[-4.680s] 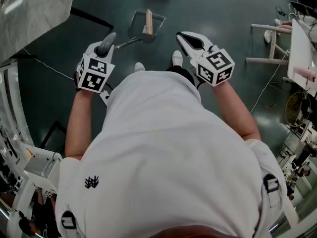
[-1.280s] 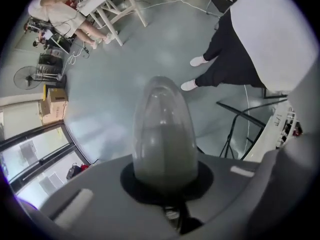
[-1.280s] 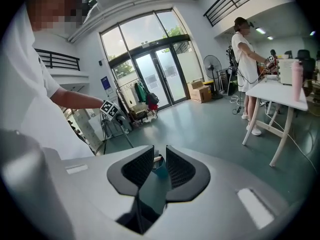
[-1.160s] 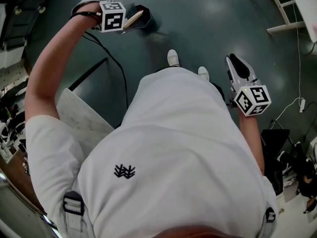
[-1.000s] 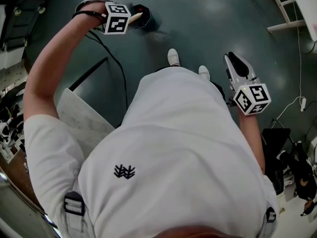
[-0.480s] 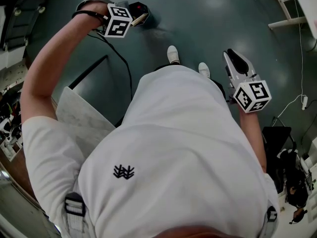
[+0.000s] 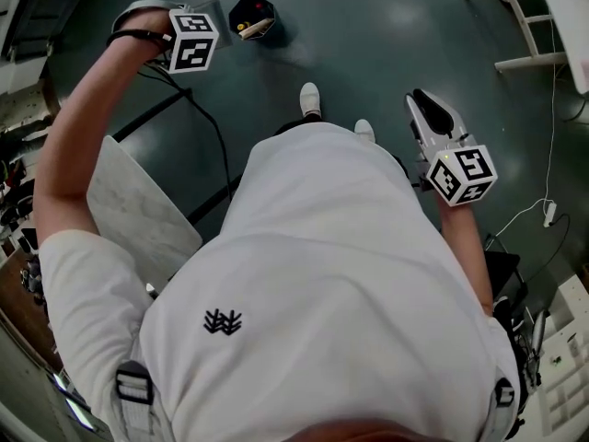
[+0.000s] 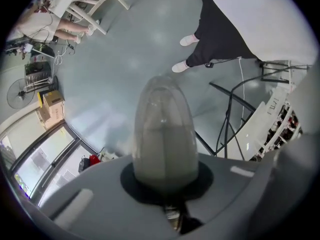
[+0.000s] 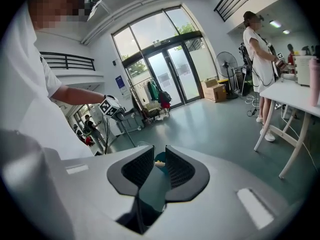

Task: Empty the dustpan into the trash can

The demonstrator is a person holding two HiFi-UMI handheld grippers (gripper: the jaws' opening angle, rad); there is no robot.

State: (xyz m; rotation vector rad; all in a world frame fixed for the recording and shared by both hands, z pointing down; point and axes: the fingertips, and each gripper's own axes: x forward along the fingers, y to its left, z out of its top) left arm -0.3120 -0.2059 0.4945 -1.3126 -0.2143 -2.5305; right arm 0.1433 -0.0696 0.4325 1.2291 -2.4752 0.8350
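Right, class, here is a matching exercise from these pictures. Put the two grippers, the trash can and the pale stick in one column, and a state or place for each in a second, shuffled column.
Things
1. left gripper
2. right gripper
3. trash can
4. pale stick

States or places
A. lying inside the can
B. jaws apart, nothing held
C. standing on the dark floor
D. jaws closed on the handle of the dustpan

Pairs: 1-D, 2-B, 3-C, 4-A.
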